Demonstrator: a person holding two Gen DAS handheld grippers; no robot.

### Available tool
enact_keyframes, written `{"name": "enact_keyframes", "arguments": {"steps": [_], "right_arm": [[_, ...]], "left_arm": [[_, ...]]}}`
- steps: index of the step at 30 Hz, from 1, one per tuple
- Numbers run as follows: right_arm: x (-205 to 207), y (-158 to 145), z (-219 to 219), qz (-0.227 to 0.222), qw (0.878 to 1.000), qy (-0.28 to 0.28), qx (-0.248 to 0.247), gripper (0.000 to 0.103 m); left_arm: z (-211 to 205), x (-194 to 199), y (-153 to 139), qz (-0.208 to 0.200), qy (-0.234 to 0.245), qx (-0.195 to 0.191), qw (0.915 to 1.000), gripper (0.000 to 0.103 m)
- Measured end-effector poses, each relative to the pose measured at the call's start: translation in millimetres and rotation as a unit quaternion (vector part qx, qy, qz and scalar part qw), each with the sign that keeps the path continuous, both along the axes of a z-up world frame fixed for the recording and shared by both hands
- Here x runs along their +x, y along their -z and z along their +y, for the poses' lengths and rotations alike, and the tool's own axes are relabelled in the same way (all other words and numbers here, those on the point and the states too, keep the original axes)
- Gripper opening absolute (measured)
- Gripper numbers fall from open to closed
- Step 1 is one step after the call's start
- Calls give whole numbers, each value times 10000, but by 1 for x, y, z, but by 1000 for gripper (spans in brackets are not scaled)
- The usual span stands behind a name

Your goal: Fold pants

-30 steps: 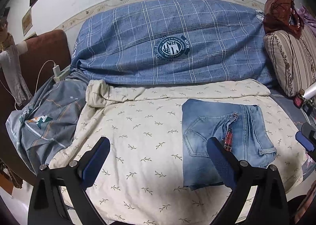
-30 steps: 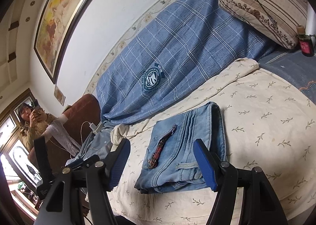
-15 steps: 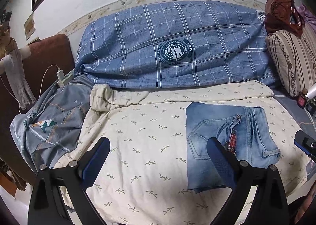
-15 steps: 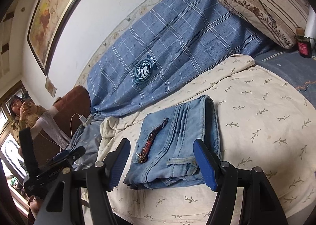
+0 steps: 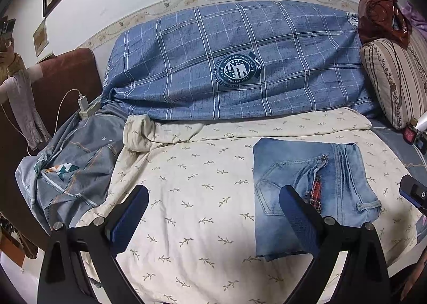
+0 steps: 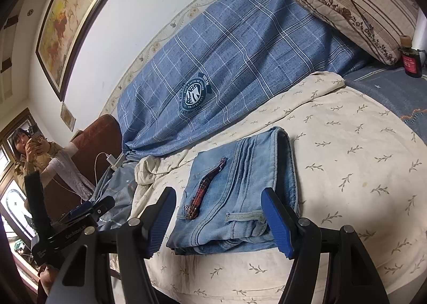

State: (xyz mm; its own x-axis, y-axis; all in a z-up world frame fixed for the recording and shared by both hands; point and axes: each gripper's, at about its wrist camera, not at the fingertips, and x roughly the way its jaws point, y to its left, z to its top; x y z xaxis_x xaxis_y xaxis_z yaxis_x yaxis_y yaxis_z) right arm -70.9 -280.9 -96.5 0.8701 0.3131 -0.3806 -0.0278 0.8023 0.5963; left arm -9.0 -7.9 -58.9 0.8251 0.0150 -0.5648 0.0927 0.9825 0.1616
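Pants (image 5: pixel 309 192) made of light blue denim lie folded into a compact, roughly square stack on the cream sheet (image 5: pixel 202 197) printed with small leaf sprigs, which covers most of the bed. Behind the sheet, against the wall, a long bolster in a blue plaid cover (image 5: pixel 234 63) with a round dark badge runs across the bed, and a striped pillow (image 5: pixel 395 77) leans at its right end. A grey-blue quilt (image 5: pixel 69 176) is bunched at the left edge of the sheet, with a white charger (image 5: pixel 83 103) plugged in just above it.

In the left wrist view the stack sits to the right of centre, a back pocket uppermost and a dark red patterned strap (image 5: pixel 316 189) lying along the middle. The left gripper (image 5: pixel 213 221) hangs above the bare sheet with its blue pads spread wide and nothing between them; its right finger overlaps the near left part of the denim in the picture, but whether it touches the cloth cannot be told.

In the right wrist view the pants (image 6: pixel 240 192) lie directly ahead of the right gripper (image 6: pixel 221 224), the folded edges and a belt loop (image 6: pixel 245 216) facing the camera. Its two pads stand released on either side of the stack's near end, apart from the fabric and gripping nothing. At the far left of that view a person (image 6: pixel 34 154) holds a phone up.
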Motion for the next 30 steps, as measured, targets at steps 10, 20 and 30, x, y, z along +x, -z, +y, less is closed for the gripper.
{"name": "enact_keyframes", "arguments": {"steps": [10, 20, 30], "right_arm": [[0, 0, 0, 1, 10000, -9, 1, 70], [0, 0, 1, 2, 10000, -17, -19, 70], [-1, 0, 2, 5, 10000, -33, -51, 70]], "left_arm": [[-1, 1, 1, 10, -3, 17, 10000, 98], [0, 2, 2, 22, -29, 9, 10000, 98], [1, 3, 4, 54, -44, 2, 10000, 98]]}}
